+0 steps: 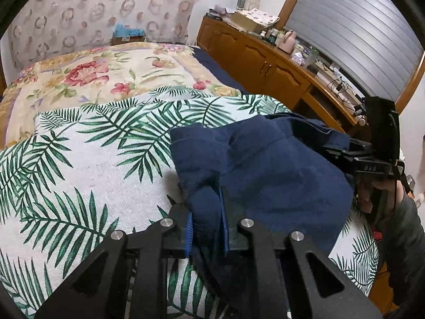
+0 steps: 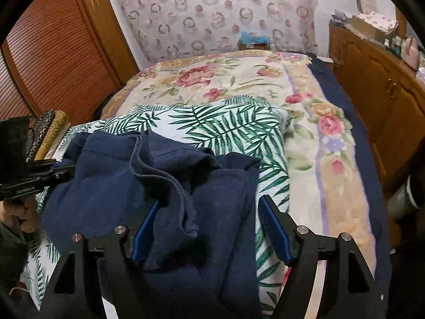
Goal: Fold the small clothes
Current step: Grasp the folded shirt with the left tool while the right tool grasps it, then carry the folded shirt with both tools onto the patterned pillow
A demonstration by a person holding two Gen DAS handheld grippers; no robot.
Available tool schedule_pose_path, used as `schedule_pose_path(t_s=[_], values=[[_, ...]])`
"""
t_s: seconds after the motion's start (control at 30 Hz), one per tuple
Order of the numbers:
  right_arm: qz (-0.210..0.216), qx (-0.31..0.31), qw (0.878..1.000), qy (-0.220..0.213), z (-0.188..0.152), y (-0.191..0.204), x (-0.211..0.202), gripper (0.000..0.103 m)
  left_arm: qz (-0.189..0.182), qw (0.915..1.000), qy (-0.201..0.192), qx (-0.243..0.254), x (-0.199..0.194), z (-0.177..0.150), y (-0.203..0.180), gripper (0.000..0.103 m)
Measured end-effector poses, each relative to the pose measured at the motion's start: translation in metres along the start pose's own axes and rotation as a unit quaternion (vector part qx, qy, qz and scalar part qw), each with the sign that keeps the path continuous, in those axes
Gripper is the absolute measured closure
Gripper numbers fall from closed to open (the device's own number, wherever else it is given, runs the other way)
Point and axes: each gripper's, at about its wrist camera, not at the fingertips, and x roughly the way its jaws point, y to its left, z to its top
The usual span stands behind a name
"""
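Observation:
A crumpled navy blue garment (image 1: 279, 175) lies on a palm-leaf cloth (image 1: 93, 164) spread over the bed. My left gripper (image 1: 207, 212) is shut on a bunched edge of it, the cloth pinched between the blue pads. In the right wrist view the same garment (image 2: 111, 186) is piled in folds. My right gripper (image 2: 209, 212) stands open around its near right part, the pads wide apart with cloth lying between them. The right pad (image 2: 271, 226) is over the leaf cloth (image 2: 225, 127), clear of the garment. A hand holds the right gripper's black frame (image 1: 372, 167) at the garment's far right side.
A floral blanket (image 2: 239, 79) covers the bed beyond the leaf cloth. A wooden cabinet (image 1: 265, 61) with cluttered top runs along the right. A louvred wooden door (image 2: 53, 53) and some rolled fabrics (image 2: 50, 130) are at the left.

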Motion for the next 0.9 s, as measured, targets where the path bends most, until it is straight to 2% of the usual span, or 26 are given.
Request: schedule_pose_path(t_s=[0.13,0.23,0.3,0.4,0.5,0.57,0.73,0.9], values=[[0.005,0.0,1.0,-0.002,0.0,0.001,0.003,0.028,-0.003,1.0,0.002,-0.004,0.002,0.0,0.001,0.086],[0.03,0.0,1.0,0.001,-0.001,0.003,0.003,0.046,-0.002,1.0,0.002,0.004,0.001,0.0,-0.001,0.086],[0.05,0.001,0.999,0.008,-0.002,0.006,0.002,0.064,0.005,0.9997,-0.002,0.023,-0.001,-0.001,-0.007,0.087],[0.054,-0.002,0.999,0.006,-0.003,0.008,-0.001,0.074,0.003,0.9992,-0.02,0.036,-0.012,-0.001,-0.017,0.088],[0.036,-0.011,0.999,-0.009,-0.005,0.016,-0.012,0.078,-0.008,0.998,-0.046,0.042,-0.032,0.001,-0.029,0.088],[0.02,-0.021,0.999,-0.031,-0.007,0.027,-0.027,0.079,-0.016,0.9966,-0.065,0.048,-0.05,0.001,-0.037,0.088],[0.01,-0.046,0.995,-0.091,-0.005,0.059,-0.073,0.08,-0.023,0.9915,-0.117,0.053,-0.1,-0.003,-0.051,0.088],[0.029,-0.077,0.989,-0.119,-0.001,0.096,-0.098,0.08,-0.002,0.9856,-0.162,0.047,-0.157,-0.021,-0.042,0.088]])
